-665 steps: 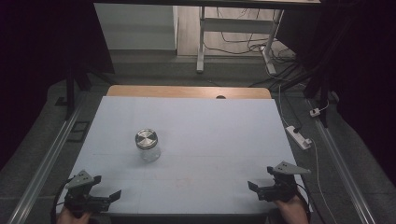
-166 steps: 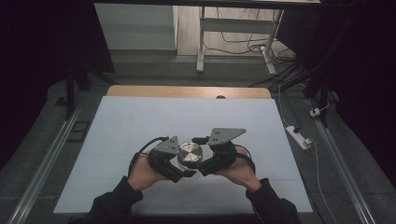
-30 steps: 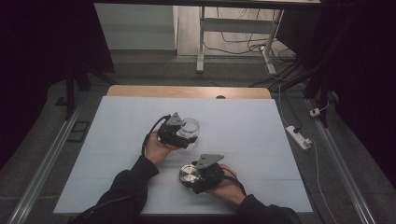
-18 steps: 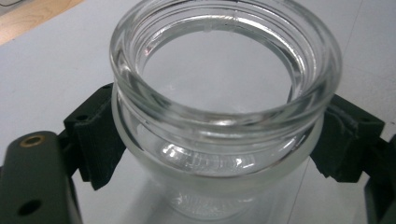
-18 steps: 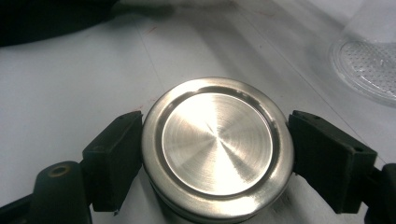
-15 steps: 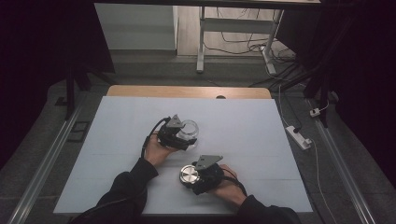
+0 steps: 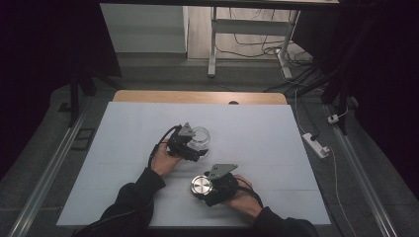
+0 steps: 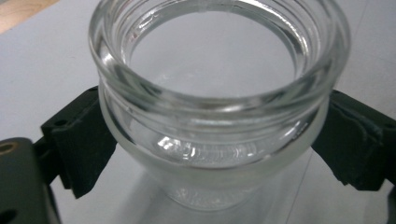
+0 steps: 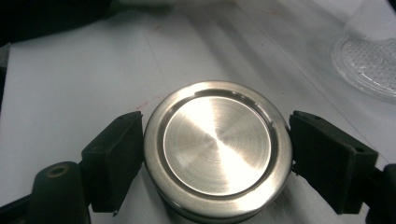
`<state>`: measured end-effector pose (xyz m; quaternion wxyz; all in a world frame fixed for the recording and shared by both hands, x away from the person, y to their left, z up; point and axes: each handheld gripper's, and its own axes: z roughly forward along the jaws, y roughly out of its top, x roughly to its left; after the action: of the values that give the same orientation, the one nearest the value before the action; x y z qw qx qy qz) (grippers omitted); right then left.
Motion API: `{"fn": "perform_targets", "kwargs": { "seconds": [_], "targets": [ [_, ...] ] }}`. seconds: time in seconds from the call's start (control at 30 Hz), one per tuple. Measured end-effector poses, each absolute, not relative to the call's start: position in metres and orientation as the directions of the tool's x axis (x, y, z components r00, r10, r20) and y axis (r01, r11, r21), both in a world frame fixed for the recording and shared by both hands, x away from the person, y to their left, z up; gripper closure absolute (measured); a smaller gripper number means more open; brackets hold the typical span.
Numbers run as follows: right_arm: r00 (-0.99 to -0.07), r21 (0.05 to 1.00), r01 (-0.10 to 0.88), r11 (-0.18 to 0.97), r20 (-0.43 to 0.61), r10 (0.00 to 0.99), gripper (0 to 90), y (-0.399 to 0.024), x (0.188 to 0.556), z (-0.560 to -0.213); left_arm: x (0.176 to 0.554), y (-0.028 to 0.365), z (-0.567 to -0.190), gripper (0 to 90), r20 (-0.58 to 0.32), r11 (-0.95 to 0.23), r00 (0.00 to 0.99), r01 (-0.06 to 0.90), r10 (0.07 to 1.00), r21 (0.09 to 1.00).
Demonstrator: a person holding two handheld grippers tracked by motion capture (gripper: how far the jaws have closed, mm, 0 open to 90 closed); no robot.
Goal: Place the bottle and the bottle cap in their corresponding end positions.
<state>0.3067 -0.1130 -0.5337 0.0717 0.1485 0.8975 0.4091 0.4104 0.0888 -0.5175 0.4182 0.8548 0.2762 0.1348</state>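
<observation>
Right gripper view: round brushed-metal lid (image 9: 217, 149) between black claw (image 9: 217, 161) pads.

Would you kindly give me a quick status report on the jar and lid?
Left gripper just opening, jar between jaws. Right gripper on lid, lid off jar. Table near them bare.

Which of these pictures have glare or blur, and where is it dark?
High view: the room around the white table is dark. Left gripper view: the glass jar sits very close, its rim sharp with bright glints, its base soft. Right gripper view: the metal lid shines with brushed glare, and the far background blurs.
</observation>
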Motion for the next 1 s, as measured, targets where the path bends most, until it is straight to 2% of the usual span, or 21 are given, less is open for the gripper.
{"fn": "perform_targets", "kwargs": {
  "seconds": [0.13,0.43,1.0],
  "targets": [
    [-0.944,0.763,0.214,0.610,0.001,0.330,16.9,-0.114,0.306,-0.532,0.409,0.090,-0.516,3.9,-0.024,-0.488,0.819,0.365,0.573,0.793],
    [-0.943,0.772,0.221,0.595,0.013,0.333,14.5,-0.118,0.306,-0.527,0.406,0.092,-0.514,0.2,-0.010,-0.517,0.832,0.354,0.554,0.779],
    [-0.935,0.791,0.247,0.559,0.042,0.353,10.7,-0.133,0.305,-0.515,0.396,0.109,-0.511,0.3,-0.058,-0.483,0.844,0.360,0.533,0.799]
  ]
}}
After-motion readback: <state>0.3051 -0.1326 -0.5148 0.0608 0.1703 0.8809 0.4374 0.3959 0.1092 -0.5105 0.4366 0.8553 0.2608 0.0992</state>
